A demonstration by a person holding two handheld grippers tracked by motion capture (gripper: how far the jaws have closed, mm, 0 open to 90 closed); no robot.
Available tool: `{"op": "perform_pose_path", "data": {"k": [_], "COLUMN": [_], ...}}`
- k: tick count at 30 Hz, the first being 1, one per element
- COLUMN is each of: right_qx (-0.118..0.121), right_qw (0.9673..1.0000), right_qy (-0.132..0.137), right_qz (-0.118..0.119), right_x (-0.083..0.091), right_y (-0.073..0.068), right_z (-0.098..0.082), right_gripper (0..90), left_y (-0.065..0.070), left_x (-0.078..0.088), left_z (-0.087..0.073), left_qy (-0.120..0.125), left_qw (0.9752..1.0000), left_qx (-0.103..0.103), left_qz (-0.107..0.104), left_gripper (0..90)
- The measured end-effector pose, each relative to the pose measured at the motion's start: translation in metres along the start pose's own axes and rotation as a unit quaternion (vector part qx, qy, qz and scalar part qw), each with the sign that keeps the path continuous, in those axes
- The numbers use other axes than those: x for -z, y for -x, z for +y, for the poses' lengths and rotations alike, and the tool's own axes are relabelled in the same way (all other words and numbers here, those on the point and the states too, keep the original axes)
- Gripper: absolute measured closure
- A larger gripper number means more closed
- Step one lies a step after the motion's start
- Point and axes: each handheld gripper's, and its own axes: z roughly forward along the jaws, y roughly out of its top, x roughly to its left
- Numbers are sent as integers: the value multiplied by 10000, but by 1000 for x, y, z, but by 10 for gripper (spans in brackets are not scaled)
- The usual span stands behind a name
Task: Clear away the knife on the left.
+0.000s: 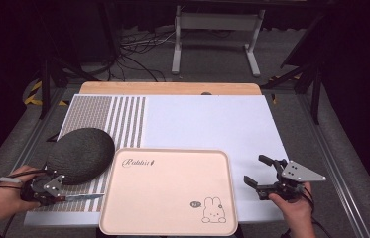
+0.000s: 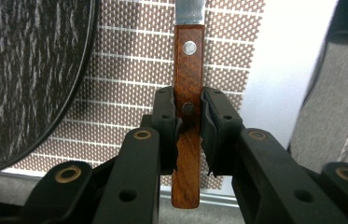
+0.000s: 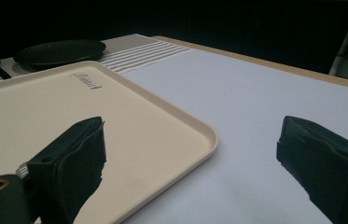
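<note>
Left gripper view has the left gripper (image 2: 188, 119) pinching the wooden-handled steel knife (image 2: 188, 88) mid-frame, so I'd lift level, right gripper (image 1: 265, 173) spread idle lower right.

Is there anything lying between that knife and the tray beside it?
Nothing visible. The left gripper holds the knife by its wooden handle, blade pointing at the tray, with bare mat between them. The dark plate sits behind the knife, off that path.
</note>
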Motion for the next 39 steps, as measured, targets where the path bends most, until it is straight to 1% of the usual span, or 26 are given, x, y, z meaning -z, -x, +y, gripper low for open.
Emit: {"op": "perform_pose_path", "data": {"k": [3, 4, 5, 9, 15, 16, 18, 20, 21, 22, 23, 24, 25, 26, 27, 28, 29, 30, 32, 33, 34, 35, 36, 37, 38, 39], "right_qx": [-5, -1, -1, -6, -6, -17, -22, -28, -24, -24, -31, -29, -27, -32, -39, -41, -33, -50, -56, -51, -40, -46, -36, -48, -51, -51], "right_qw": [10000, 10000, 10000, 10000, 10000, 10000, 10000, 10000, 10000, 10000, 10000, 10000, 10000, 10000, 10000, 10000, 10000, 10000, 10000, 10000, 10000, 10000, 10000, 10000, 10000, 10000], "right_qy": [8, 8, 8, 10, 1, 9, 5, -1, -1, -1, -4, 2, 2, 7, 8, 8, 10, -2, -13, -24, -14, -14, -4, -6, 3, -1], "right_qz": [9, 19, 24, 23, 15, 17, 11, 8, 10, 10, 6, 8, 6, 9, 9, 10, 15, 12, 17, 7, 9, 6, 5, -3, -6, -20], "right_x": [-1, -1, -1, -1, -1, 0, -1, -1, -1, -1, -1, 0, 0, 0, 0, 0, -1, -1, -1, 0, 0, 0, 1, 1, 1, 2], "right_y": [0, 0, -1, 0, 0, 0, 0, 1, 1, 1, 1, 0, 1, 1, 1, 1, 1, 1, 1, 1, 1, 1, 1, 1, 1, 1], "right_z": [0, 0, 0, 0, 0, 0, -1, -1, -1, -1, -1, -1, -1, -1, -1, -1, -1, -1, -1, -1, -1, -1, -1, -1, -1, -1], "right_gripper": [84, 84, 84, 84, 84, 85, 84, 84, 84, 84, 84, 84, 84, 84, 84, 84, 84, 84, 84, 84, 85, 87, 87, 87, 87, 87], "left_y": [-1, 0, 0, 1, 2, 2, 4, 4, 4, 4, 4, 4, 4, 5, 6, 7, 8, 10, 11, 12, 12, 13, 13, 14, 14, 14], "left_x": [4, 9, 10, 22, 40, 43, 47, 47, 48, 48, 49, 51, 53, 56, 58, 60, 63, 65, 69, 70, 70, 72, 72, 73, 74, 74], "left_z": [-3, -5, -6, -8, -6, -6, -3, -1, 0, 0, 1, 2, 3, 5, 8, 11, 14, 16, 22, 23, 25, 27, 29, 32, 34, 36], "left_qy": [75, 135, 204, 313, 711, 779, 884, 913, 963, 963, 1057, 1203, 1263, 1283, 1320, 1387, 1416, 1407, 1519, 1575, 1605, 1643, 1656, 1691, 1711, 1690], "left_qw": [10000, 9999, 9998, 9992, 9967, 9959, 9935, 9921, 9902, 9902, 9883, 9840, 9823, 9794, 9756, 9706, 9681, 9668, 9603, 9579, 9573, 9552, 9549, 9541, 9520, 9511], "left_qx": [-15, 67, 46, 160, 323, 387, 702, 862, 1011, 1011, 1099, 1302, 1360, 1530, 1700, 1863, 1948, 2024, 2186, 2213, 2218, 2284, 2292, 2341, 2424, 2459], "left_qz": [37, 37, 68, 170, 238, 238, 119, 43, -15, -15, -70, -171, -235, -296, -431, -635, -686, -670, -838, -931, -926, -919, -907, -802, -750, -800], "left_gripper": [768, 768, 768, 768, 769, 768, 768, 768, 768, 768, 768, 768, 768, 768, 768, 768, 768, 768, 768, 767, 767, 767, 767, 767, 767, 767]}}
